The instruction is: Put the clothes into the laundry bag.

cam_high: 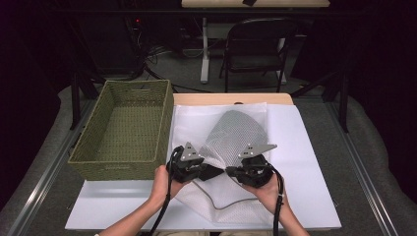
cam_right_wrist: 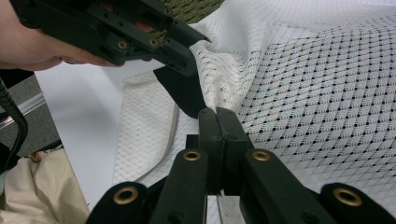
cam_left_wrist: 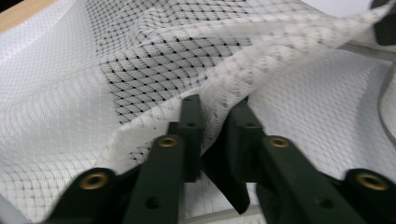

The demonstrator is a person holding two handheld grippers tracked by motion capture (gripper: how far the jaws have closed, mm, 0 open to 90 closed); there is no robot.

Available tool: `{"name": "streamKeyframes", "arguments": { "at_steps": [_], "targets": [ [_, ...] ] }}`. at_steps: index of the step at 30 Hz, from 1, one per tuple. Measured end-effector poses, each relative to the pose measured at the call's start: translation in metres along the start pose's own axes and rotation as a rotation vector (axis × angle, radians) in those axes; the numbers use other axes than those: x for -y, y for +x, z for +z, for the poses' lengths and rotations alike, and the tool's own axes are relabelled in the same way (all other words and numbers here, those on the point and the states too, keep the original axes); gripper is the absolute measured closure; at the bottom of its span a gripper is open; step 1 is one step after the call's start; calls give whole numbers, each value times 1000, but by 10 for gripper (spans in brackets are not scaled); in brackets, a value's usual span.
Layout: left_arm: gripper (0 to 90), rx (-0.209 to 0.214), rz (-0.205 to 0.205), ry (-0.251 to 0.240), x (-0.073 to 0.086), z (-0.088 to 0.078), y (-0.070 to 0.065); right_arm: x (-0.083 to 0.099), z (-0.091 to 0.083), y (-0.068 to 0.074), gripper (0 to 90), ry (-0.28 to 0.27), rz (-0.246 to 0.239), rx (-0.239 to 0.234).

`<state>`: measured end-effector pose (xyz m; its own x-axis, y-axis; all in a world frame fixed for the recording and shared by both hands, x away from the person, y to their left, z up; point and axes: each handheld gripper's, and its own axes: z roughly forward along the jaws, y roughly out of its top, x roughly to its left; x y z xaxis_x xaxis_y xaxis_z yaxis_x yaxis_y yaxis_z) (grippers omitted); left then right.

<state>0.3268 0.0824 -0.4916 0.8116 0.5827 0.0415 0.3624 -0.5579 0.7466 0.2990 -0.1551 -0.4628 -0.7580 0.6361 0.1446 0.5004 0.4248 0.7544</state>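
A white mesh bag (cam_high: 236,132) lies on the white mat (cam_high: 305,162), and a dark cloth inside it shows grey through the netting (cam_left_wrist: 140,79). At the bag's near part, my left gripper (cam_high: 209,170) is shut on a raised fold of mesh (cam_left_wrist: 215,105). A black corner of cloth (cam_left_wrist: 226,186) hangs below its jaws. Facing it from the right, my right gripper (cam_high: 230,171) has its jaws pressed together on the mesh (cam_right_wrist: 218,114). The left gripper (cam_right_wrist: 187,51) sits just beyond, pinching the same lifted edge. The bag (cam_right_wrist: 317,84) rises as a ridge between the two.
An olive woven basket (cam_high: 123,128) stands open and hollow at the left of the mat. A grey cord edge (cam_high: 221,204) of the bag curls toward the near table edge. A folding chair (cam_high: 255,49) stands behind the table.
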Motion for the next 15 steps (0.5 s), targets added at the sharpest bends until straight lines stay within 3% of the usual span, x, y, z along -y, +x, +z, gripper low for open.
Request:
{"name": "streamKeyframes", "arguments": {
  "at_steps": [5, 8, 15],
  "targets": [
    [853, 2, 50, 7, 0, -9, -4, 0, 0, 0, 900, 8, -5, -6],
    [857, 19, 83, 38, 0, -15, -6, 2, 1, 0, 900, 22, -11, -12],
    [871, 60, 113, 71, 9, -27, -10, 4, 5, 2, 900, 60, -25, -33]
  ]
}}
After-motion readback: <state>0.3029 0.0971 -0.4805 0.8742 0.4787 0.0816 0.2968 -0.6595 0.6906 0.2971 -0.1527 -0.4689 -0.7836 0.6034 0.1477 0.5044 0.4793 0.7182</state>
